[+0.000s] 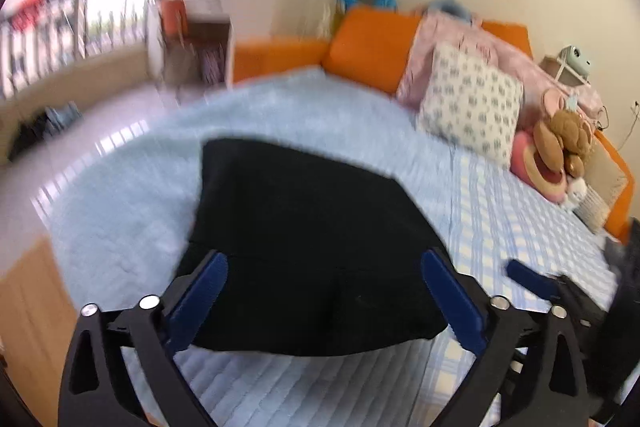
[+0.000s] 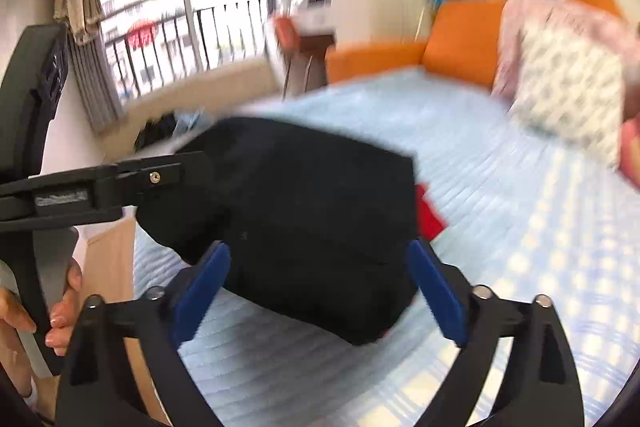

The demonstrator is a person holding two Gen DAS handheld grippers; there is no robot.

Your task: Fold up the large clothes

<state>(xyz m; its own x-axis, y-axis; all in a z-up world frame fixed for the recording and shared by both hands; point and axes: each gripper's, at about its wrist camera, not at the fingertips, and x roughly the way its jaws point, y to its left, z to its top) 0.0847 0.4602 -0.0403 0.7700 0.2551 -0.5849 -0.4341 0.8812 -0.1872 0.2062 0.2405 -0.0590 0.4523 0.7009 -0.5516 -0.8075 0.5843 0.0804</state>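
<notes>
A black garment (image 1: pixel 300 219) lies folded into a thick rectangle on the light blue bed cover (image 1: pixel 132 195). My left gripper (image 1: pixel 324 261) is open, its blue pads standing wide at the garment's near edge with nothing pressed between them. One blue pad (image 1: pixel 524 277) of the right gripper shows low at the right. In the right wrist view the black garment (image 2: pixel 312 187) lies the same way, and my right gripper (image 2: pixel 318 249) is open with its pads either side of the near end. A red piece (image 2: pixel 428 215) peeks out at the garment's right edge. The left gripper's black finger (image 2: pixel 160 175) reaches in from the left, held by a hand (image 2: pixel 60 307).
A patterned pillow (image 1: pixel 472 107), a pink pillow (image 1: pixel 460 43) and plush toys (image 1: pixel 560 151) sit at the bed's right end against orange cushions (image 1: pixel 368 47). A balcony railing (image 2: pixel 180 39) and a small table (image 2: pixel 308 43) stand beyond the bed. Dark items (image 1: pixel 36 131) lie on the floor.
</notes>
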